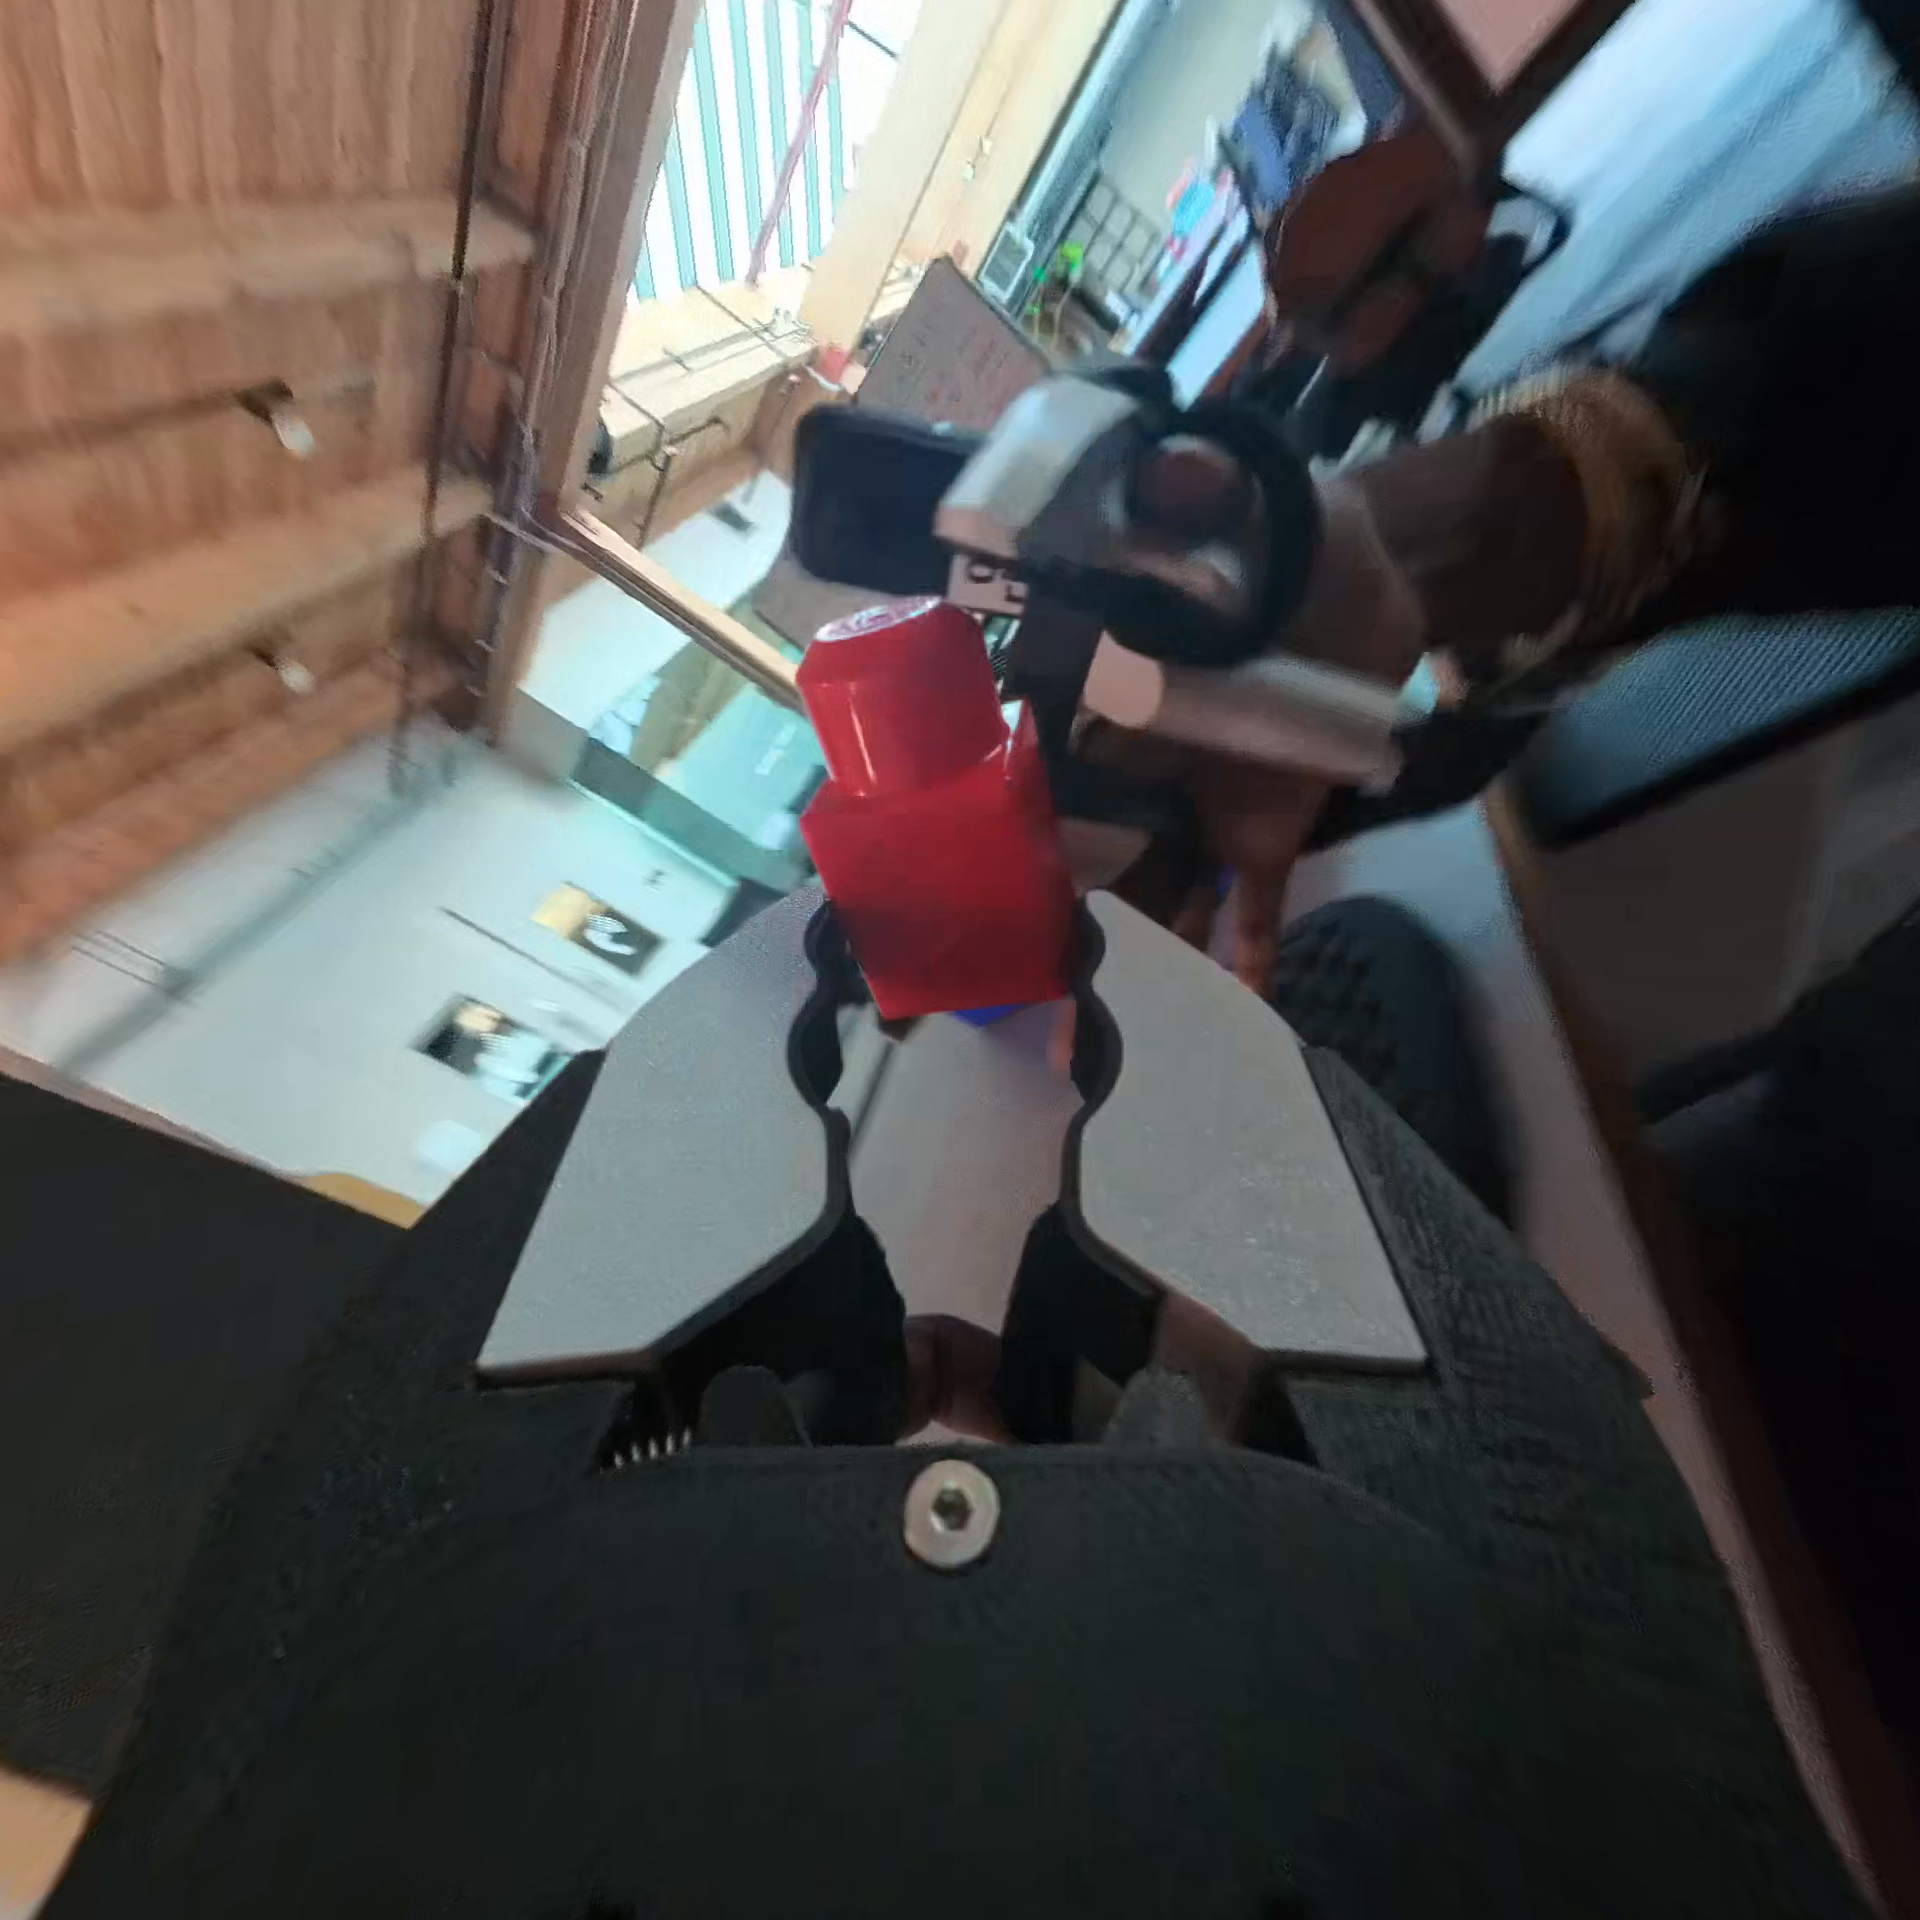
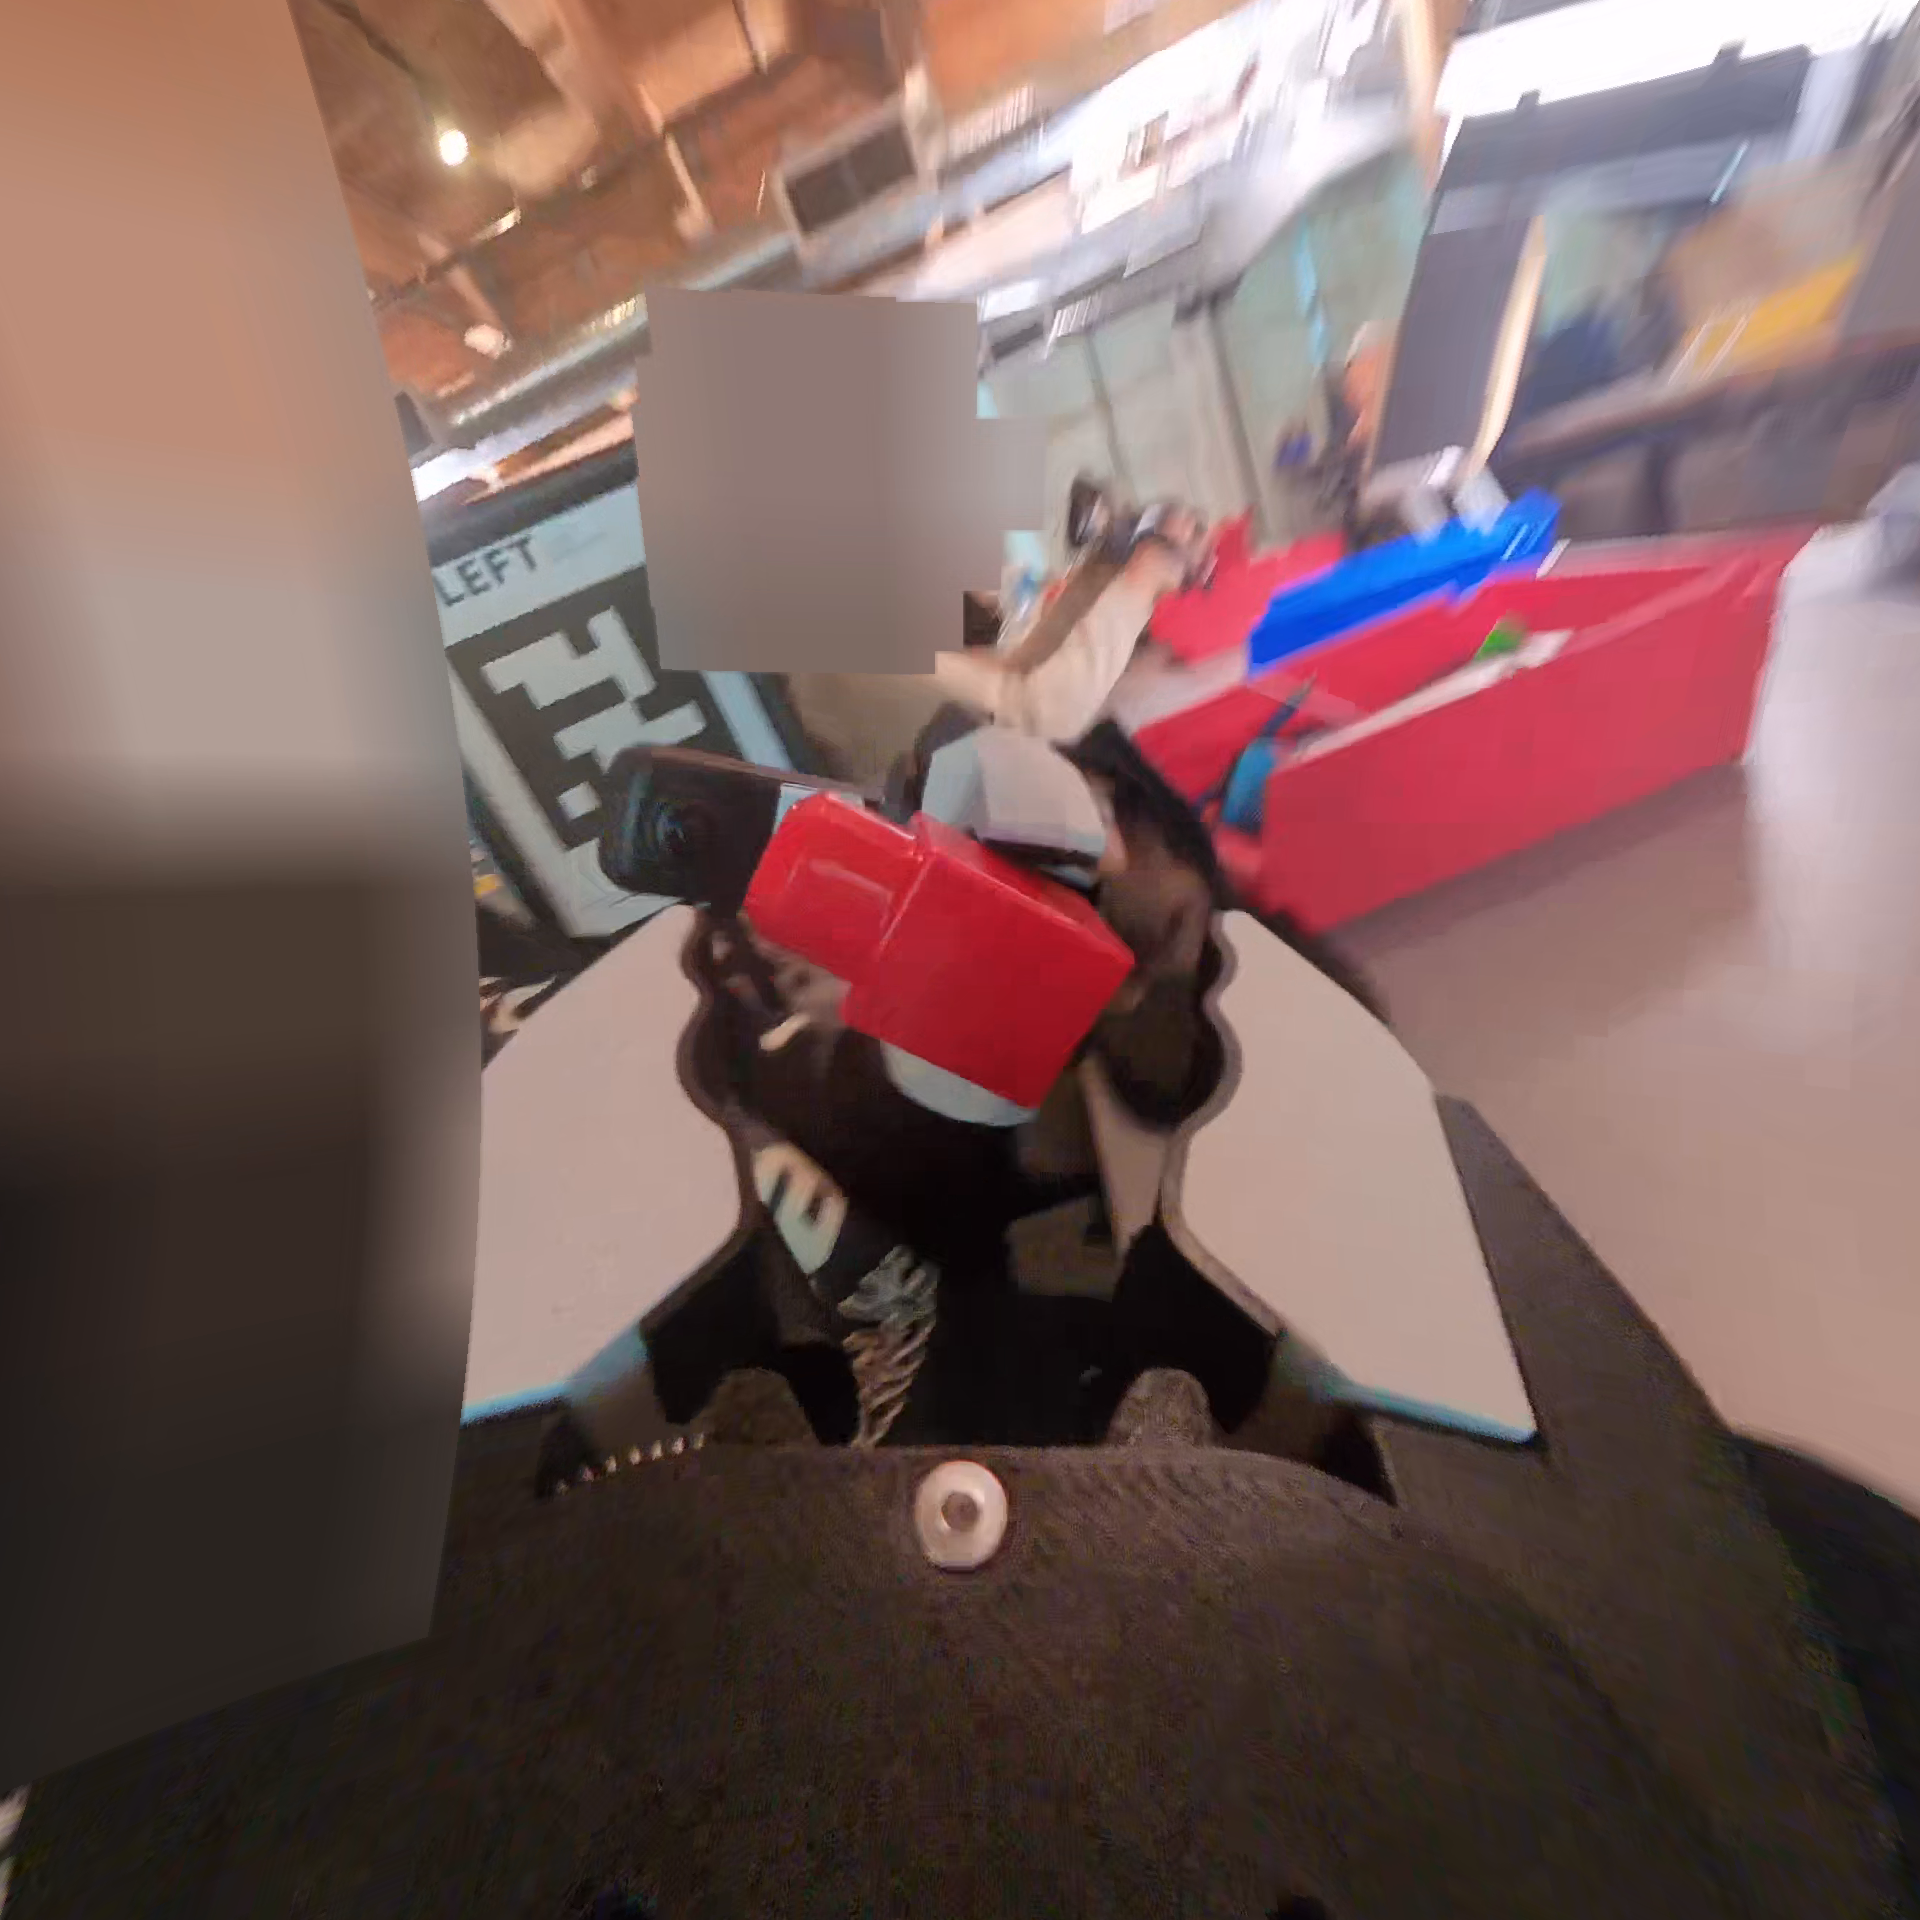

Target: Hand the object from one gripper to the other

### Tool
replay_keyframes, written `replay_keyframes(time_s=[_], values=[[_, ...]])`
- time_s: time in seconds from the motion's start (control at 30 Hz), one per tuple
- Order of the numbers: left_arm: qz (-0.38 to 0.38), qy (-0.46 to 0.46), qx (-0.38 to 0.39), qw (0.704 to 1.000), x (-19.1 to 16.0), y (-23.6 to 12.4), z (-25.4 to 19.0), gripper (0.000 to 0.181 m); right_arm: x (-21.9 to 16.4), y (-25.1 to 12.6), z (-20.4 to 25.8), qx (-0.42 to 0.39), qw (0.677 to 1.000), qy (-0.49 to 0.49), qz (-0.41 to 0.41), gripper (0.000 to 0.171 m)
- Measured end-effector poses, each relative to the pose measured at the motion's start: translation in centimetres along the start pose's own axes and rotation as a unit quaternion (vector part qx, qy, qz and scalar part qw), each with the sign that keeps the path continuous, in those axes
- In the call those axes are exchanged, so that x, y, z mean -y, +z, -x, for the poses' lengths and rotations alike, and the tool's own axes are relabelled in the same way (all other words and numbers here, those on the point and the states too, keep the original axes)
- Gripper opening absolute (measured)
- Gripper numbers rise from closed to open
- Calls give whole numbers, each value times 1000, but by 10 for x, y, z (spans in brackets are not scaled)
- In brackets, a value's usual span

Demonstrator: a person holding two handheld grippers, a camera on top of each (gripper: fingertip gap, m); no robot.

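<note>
A red toy brick with a round stud (image 1: 935, 821) is clamped at its square base between the fingertips of my left gripper (image 1: 956, 935), stud pointing away. A bit of blue shows under it. In the right wrist view the same brick (image 2: 935, 935) lies sideways between the wide-open fingers of my right gripper (image 2: 956, 977), near their tips, with gaps on both sides. The left gripper's grey fingers (image 2: 1013, 795) press the brick from above and below there. The right gripper's camera (image 1: 862, 499) faces me just beyond the brick.
Red bins (image 2: 1455, 810) and a blue bin (image 2: 1403, 592) stand on the table (image 2: 1662, 987) to the right. A person's arm (image 1: 1507, 520) holds the right gripper. A black-and-white marker board (image 2: 582, 707) stands behind at left. A chair (image 1: 1714, 707) is at right.
</note>
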State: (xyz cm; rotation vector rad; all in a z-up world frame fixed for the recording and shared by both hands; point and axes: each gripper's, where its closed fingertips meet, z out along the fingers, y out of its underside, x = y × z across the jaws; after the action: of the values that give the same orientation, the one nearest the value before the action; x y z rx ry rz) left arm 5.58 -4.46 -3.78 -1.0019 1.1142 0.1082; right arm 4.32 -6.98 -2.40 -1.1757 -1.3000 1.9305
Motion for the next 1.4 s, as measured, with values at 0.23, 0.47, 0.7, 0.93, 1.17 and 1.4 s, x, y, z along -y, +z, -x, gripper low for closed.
replay_keyframes(time_s=[0.23,0.47,0.7,0.93,1.17,1.4], values=[[-42,-341,-108,933,11,-11,8,40,28,-14,4,-79,960,-260,-68,100],[-42,-530,-251,809,15,-11,-20,40,2,-7,-4,-181,718,-671,50,104],[-5,-523,-310,794,18,-9,-46,41,-14,-2,-8,-169,683,-705,85,84],[-73,-459,-270,843,25,-11,-32,53,-14,-1,-3,-151,751,-638,77,72],[-92,-20,-2,996,18,-20,13,74,1,-6,-1,-91,970,-222,36,72],[-27,214,57,975,19,-5,-3,61,-32,6,5,-9,994,22,108,72]])
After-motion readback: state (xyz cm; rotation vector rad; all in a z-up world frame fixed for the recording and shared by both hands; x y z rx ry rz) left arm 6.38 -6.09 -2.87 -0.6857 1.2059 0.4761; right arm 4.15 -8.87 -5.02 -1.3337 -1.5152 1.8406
